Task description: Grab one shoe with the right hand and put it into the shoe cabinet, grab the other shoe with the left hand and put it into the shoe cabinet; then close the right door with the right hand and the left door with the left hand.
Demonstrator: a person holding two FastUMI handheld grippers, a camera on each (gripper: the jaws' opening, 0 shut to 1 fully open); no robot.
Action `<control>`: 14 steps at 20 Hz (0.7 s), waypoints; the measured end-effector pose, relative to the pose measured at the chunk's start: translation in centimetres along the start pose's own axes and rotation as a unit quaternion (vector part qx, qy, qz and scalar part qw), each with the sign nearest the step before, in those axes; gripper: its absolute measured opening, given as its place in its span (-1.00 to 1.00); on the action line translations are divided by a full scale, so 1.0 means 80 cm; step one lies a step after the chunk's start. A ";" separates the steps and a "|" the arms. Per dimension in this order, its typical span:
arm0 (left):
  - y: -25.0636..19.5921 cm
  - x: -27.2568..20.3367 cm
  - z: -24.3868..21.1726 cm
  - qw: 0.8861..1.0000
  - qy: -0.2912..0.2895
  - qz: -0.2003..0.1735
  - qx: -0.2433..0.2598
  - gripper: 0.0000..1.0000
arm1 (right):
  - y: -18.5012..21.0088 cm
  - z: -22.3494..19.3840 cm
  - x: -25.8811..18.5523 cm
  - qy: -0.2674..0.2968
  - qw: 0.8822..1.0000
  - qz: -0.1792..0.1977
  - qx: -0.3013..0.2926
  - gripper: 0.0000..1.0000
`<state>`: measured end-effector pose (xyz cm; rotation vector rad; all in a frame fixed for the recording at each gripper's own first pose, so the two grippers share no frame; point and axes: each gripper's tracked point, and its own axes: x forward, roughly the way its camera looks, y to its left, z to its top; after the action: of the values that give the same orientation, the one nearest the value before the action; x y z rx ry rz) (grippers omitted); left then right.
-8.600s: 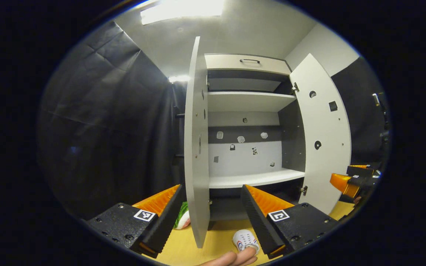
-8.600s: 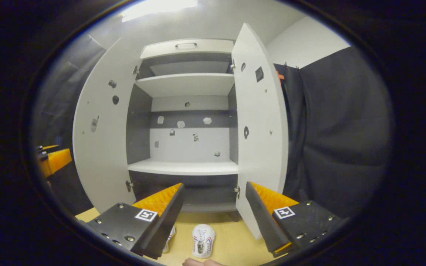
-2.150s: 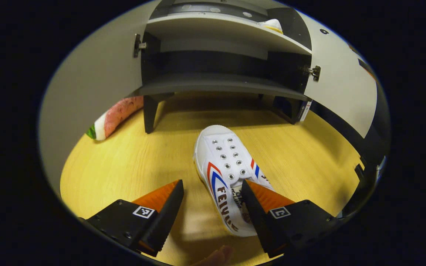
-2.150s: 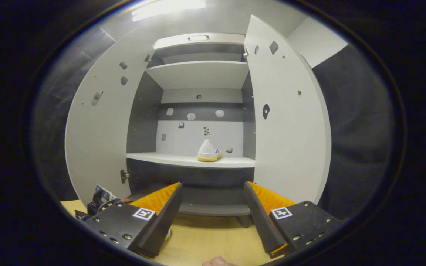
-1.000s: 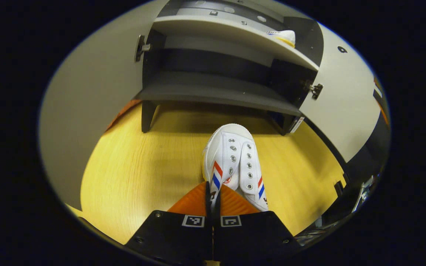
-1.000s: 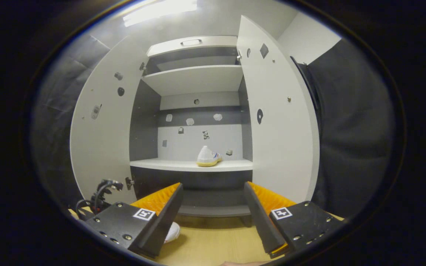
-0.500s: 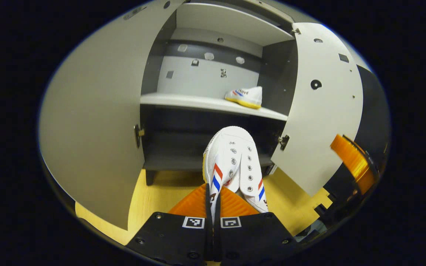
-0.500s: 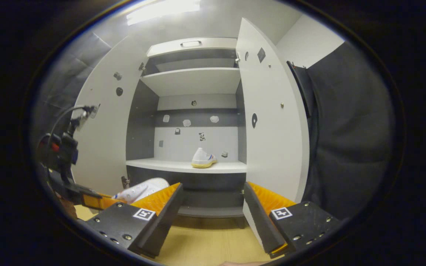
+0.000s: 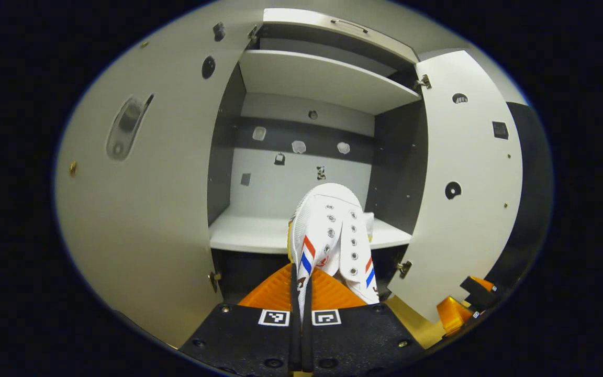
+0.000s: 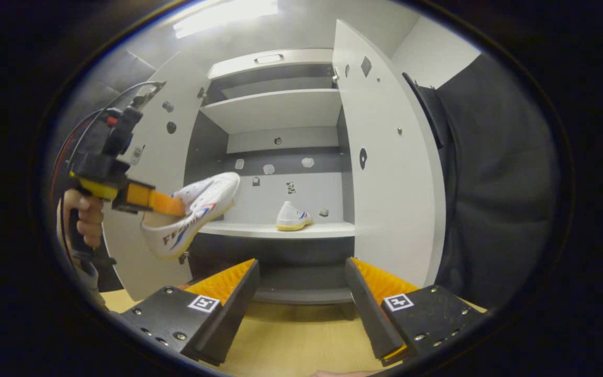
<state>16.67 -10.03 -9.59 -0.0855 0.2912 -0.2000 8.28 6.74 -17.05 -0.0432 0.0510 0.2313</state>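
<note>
In the left gripper view, the left gripper point(image 9: 301, 285) sits at the bottom centre of the frame, its two fingers pressed together on the heel end of a white shoe point(image 9: 333, 238) with red and blue stripes. The shoe is lifted in the air, toe pointing into the open shoe cabinet point(image 9: 327, 78) in the middle of the frame. The left door point(image 9: 139, 209) and the right door point(image 9: 469, 178) both stand wide open.

In the right gripper view, the right gripper point(image 10: 301, 293) at the bottom centre has its fingers spread apart with nothing between them. At middle left, a hand point(image 10: 84, 217) holds the left gripper with the lifted shoe. The other shoe point(image 10: 292, 217) rests on the white shelf point(image 10: 259, 229) near the centre of the frame.
</note>
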 end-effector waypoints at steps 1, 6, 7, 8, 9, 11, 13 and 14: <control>0.000 0.011 0.017 1.000 -0.005 0.005 0.003 -0.97 | 0.002 -0.004 0.000 0.003 1.000 0.006 0.003 0.96; 0.005 0.076 0.084 0.999 -0.017 0.026 -0.020 -0.97 | -0.007 -0.007 0.006 0.002 1.000 0.008 0.026 0.96; 0.007 0.091 0.093 0.999 -0.026 0.033 -0.031 -0.98 | -0.009 -0.002 0.008 -0.003 0.999 0.009 0.036 0.96; 0.008 0.110 0.100 0.998 -0.024 0.036 -0.037 -0.97 | -0.009 0.001 0.010 -0.005 0.999 0.009 0.046 0.96; 0.006 0.124 0.099 0.998 -0.018 0.039 -0.040 -0.98 | -0.009 0.003 0.010 -0.007 0.999 0.010 0.053 0.97; 0.006 0.157 0.092 0.998 0.004 0.036 -0.051 -0.97 | -0.012 0.007 0.008 -0.012 0.999 0.010 0.047 0.96; 0.013 0.190 0.079 0.998 0.024 0.033 -0.052 -0.97 | -0.017 0.010 0.004 -0.017 0.999 0.003 0.039 0.96; 0.020 0.209 0.072 0.997 0.029 0.036 -0.057 -0.97 | -0.018 0.010 0.004 -0.019 0.999 0.002 0.037 0.96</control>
<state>34.32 -11.64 -8.86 -0.1822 0.3626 -0.1147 8.93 5.48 -16.22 0.0345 0.0223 0.2347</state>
